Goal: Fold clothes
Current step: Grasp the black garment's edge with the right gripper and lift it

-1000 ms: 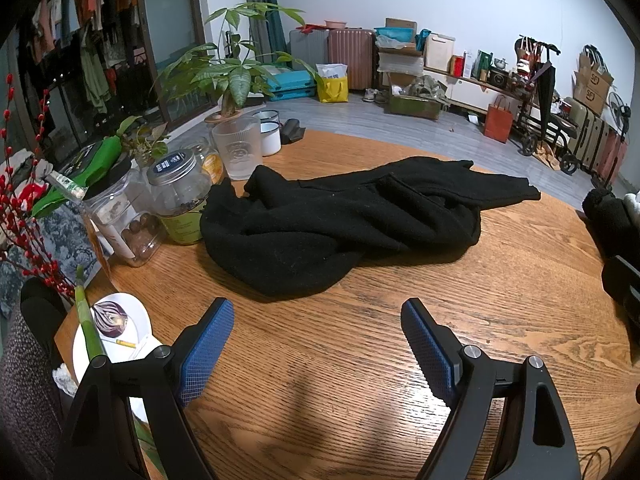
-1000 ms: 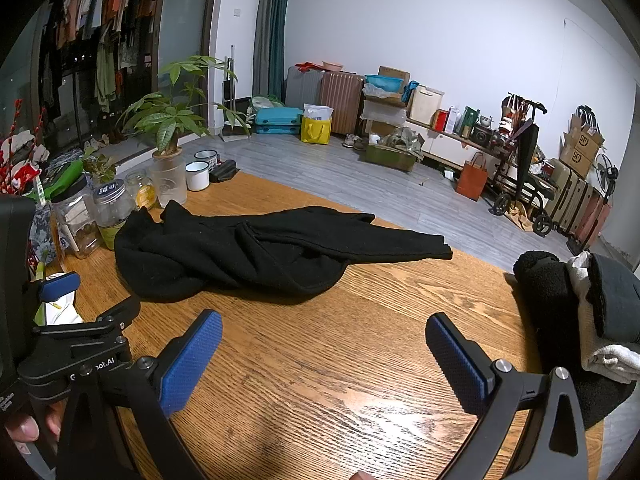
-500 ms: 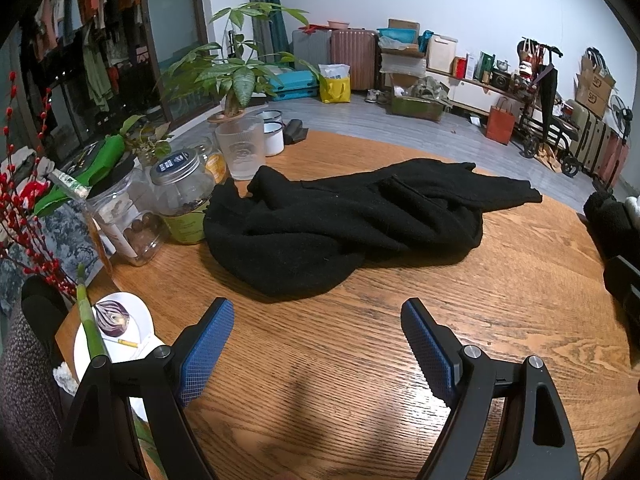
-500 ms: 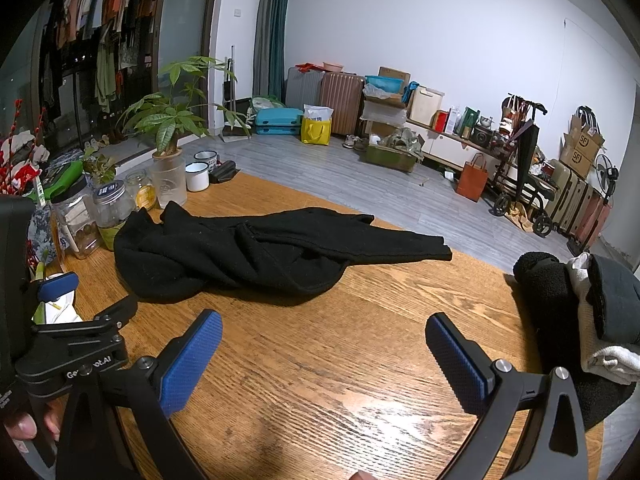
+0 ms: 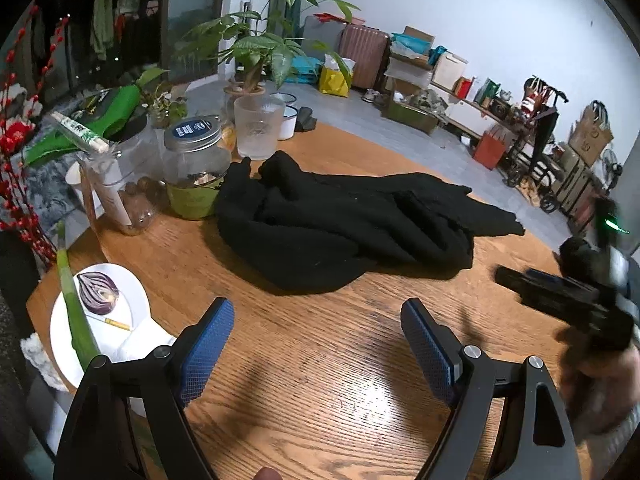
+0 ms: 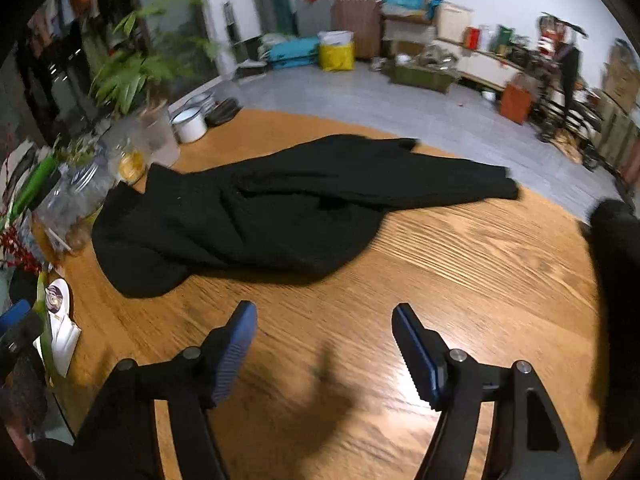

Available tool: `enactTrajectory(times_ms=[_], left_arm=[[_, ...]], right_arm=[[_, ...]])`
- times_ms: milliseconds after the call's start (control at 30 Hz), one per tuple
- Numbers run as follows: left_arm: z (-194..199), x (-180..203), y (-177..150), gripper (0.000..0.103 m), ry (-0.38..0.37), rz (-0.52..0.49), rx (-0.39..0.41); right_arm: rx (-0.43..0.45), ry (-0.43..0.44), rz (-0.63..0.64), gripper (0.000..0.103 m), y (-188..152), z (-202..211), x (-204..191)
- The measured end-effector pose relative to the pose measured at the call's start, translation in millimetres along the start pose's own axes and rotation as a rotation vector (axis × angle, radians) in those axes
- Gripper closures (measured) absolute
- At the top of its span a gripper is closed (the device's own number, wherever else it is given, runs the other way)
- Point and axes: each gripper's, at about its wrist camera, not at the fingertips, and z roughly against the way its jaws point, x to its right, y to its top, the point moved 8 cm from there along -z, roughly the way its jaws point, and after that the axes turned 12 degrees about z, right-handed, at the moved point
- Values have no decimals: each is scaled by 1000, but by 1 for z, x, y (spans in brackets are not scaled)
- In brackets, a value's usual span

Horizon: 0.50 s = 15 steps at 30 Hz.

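A black garment [image 5: 340, 220] lies crumpled on the round wooden table [image 5: 320, 360], one sleeve stretched to the right; it also shows in the right wrist view [image 6: 260, 208]. My left gripper [image 5: 316, 344] is open and empty, above bare wood just short of the garment's near edge. My right gripper [image 6: 324, 340] is open and empty, close to the garment's near edge; it shows blurred at the right of the left wrist view [image 5: 560, 296].
Glass jars [image 5: 192, 172], a frosted glass [image 5: 256, 128], a potted plant [image 5: 260, 48] and a white plate with an onion half [image 5: 100, 300] stand at the table's left. A dark pile of clothes [image 6: 616, 280] sits at the right edge.
My right gripper has swung forward and left toward the garment, its jaws somewhat narrower, and now appears in the left wrist view. My left gripper has edged slightly closer.
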Motion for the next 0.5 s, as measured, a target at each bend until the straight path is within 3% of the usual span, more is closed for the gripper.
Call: enactTrajectory(times_ms=[133, 233, 300, 333, 367, 433, 500], left_arm=[[-1, -7, 4, 18, -19, 3, -13], [-5, -15, 7, 18, -10, 9, -19], [-7, -22, 9, 18, 1, 17, -27], [-8, -25, 9, 18, 6, 21, -30], [-9, -27, 10, 18, 9, 25, -33], [-7, -31, 10, 18, 4, 37, -35], [-4, -33, 11, 18, -5, 44, -28]], right_arm=[[7, 13, 51, 18, 31, -29, -20], [-29, -73, 126, 19, 47, -59, -28], [-89, -107, 165, 53, 50, -81, -32], [-113, -79, 171, 74, 48, -89, -35], [-118, -63, 176, 84, 47, -88, -38], [-123, -33, 186, 97, 46, -85, -44], [-55, -29, 202, 97, 51, -55, -45]])
